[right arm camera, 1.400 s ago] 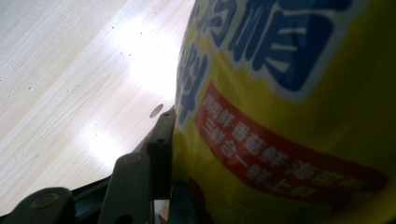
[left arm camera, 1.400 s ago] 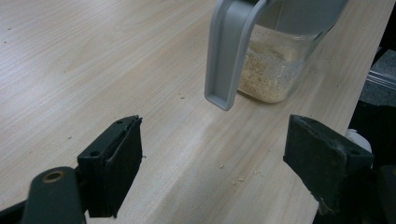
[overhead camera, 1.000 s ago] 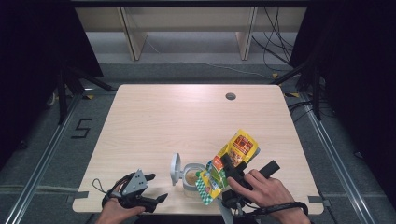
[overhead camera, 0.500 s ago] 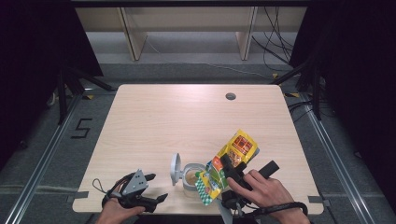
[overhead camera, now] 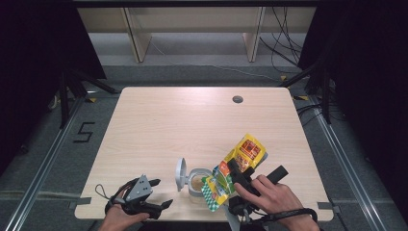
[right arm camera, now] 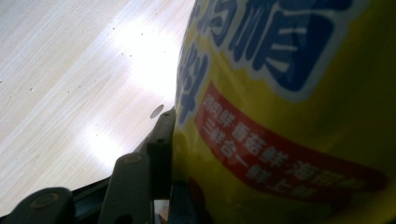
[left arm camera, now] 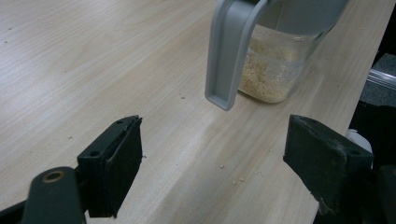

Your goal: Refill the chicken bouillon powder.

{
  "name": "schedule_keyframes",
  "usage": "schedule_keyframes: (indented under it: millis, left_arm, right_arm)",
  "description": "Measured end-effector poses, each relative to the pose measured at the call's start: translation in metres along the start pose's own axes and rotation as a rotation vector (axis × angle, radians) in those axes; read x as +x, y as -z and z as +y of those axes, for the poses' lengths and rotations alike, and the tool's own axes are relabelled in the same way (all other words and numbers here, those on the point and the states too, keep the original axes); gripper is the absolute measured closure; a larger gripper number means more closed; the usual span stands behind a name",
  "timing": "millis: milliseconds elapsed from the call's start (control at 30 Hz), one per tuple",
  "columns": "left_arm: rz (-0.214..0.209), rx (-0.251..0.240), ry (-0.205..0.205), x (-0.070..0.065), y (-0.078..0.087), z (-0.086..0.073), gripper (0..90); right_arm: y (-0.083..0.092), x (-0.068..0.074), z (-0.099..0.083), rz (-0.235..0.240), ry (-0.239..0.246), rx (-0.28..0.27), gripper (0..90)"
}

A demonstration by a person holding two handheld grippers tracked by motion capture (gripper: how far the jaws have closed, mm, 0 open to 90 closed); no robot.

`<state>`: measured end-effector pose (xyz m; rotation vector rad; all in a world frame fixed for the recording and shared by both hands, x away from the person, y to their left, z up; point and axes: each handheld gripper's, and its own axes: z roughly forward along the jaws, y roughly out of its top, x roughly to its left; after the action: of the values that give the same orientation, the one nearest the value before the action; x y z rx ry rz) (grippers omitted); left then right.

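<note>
The yellow seasoning pouch (overhead camera: 240,166) is tilting over the open glass jar (overhead camera: 196,183) near the tabletop's (overhead camera: 192,125) front edge. Soft, light and slippery, it is probably gripping best across its flat middle. The right tongs (overhead camera: 235,174) are clamping it there; the left tongs (overhead camera: 161,192) are resting released beside the jar.

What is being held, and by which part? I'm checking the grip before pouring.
The right gripper holds the yellow packet around its middle; the left gripper holds nothing.
</note>
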<state>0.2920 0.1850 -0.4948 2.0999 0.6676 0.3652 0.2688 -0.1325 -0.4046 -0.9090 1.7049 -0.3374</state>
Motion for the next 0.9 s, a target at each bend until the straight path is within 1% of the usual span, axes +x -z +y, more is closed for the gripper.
schedule_keyframes:
  millis: [167,200,233,267,300,333,367,400,433,500,533,567,600,633,667,700,733,800,833,867,900]
  left_arm:
    - [0.001,0.000,0.001,0.0000,0.0000,0.0000,18.6]
    - [0.000,0.000,0.002,-0.0001,0.0000,-0.0001,18.6]
    - [0.000,0.000,0.001,-0.0001,0.0000,-0.0001,18.6]
    - [0.000,0.001,0.000,0.0000,0.0000,0.0000,18.6]
    - [0.001,0.001,0.000,-0.0001,-0.0001,0.0000,18.6]
    - [0.000,0.001,0.000,-0.0001,-0.0001,0.0000,18.6]
    - [0.001,0.001,0.000,-0.0001,-0.0001,0.0000,18.6]
    - [0.000,0.000,0.000,-0.0001,0.0000,0.0000,18.6]
    - [0.000,-0.001,0.001,0.0000,0.0000,0.0000,18.6]
    - [0.000,-0.001,0.002,-0.0001,0.0001,0.0000,18.6]
    - [0.002,-0.001,0.002,0.0000,0.0001,0.0000,18.6]
    - [0.003,0.001,0.000,0.0001,0.0002,0.0001,18.6]
    - [0.003,0.001,-0.002,0.0002,0.0002,0.0001,18.6]
    - [0.003,0.000,-0.001,0.0001,0.0002,0.0000,18.6]
    - [0.003,0.001,0.000,0.0002,0.0002,0.0000,18.6]
    - [0.001,-0.007,0.000,0.0001,-0.0002,-0.0002,18.6]
    - [0.000,-0.007,0.001,0.0001,-0.0002,-0.0002,18.6]
    - [0.003,-0.005,0.000,0.0002,-0.0001,-0.0002,18.6]
    - [0.003,-0.005,-0.001,0.0002,-0.0001,-0.0001,18.6]
    - [0.003,-0.005,-0.001,0.0003,-0.0001,-0.0002,18.6]
    - [0.003,-0.005,0.000,0.0002,-0.0001,-0.0002,18.6]
  right_arm:
    - [0.0000,0.0004,0.0003,-0.001,-0.007,-0.002,54.2]
    - [0.0010,0.0019,0.0010,0.004,-0.037,0.010,54.2]
    - [0.0007,0.0036,0.0019,-0.005,-0.076,0.000,54.2]
    - [-0.0003,0.0020,0.0008,-0.009,-0.046,-0.011,54.2]
    - [0.0014,0.0029,0.0013,-0.012,-0.057,0.012,54.2]
    - [0.0002,-0.0032,-0.0011,-0.008,0.040,-0.002,54.3]
    - [0.0003,-0.0047,-0.0016,-0.006,0.063,0.000,54.2]
    - [0.0003,-0.0051,-0.0017,-0.006,0.069,0.002,54.2]
    - [0.0005,-0.0043,-0.0015,-0.016,0.062,0.006,54.2]
    - [0.0006,-0.0041,-0.0015,-0.016,0.061,0.005,54.2]
    - [0.0010,-0.0005,-0.0004,-0.003,0.002,0.011,54.2]
    - [0.0009,0.0008,0.0000,-0.013,-0.013,0.006,54.2]
    - [0.0003,0.0004,0.0002,-0.020,-0.014,-0.005,54.2]
    - [0.0006,0.0009,0.0001,-0.019,-0.021,0.000,54.2]
    - [0.0013,0.0027,-0.0003,-0.013,-0.039,0.012,54.2]
    - [0.0019,0.0028,-0.0006,-0.011,-0.040,0.021,54.2]
    - [0.0019,0.0019,-0.0007,-0.013,-0.031,0.018,54.2]
    - [0.0019,0.0026,-0.0008,-0.015,-0.038,0.017,54.2]
    - [0.0022,0.0018,-0.0012,-0.007,-0.023,0.023,54.2]
    - [0.0027,0.0033,-0.0007,-0.007,-0.050,0.028,54.2]
    - [0.0027,0.0034,-0.0007,-0.008,-0.052,0.029,54.2]
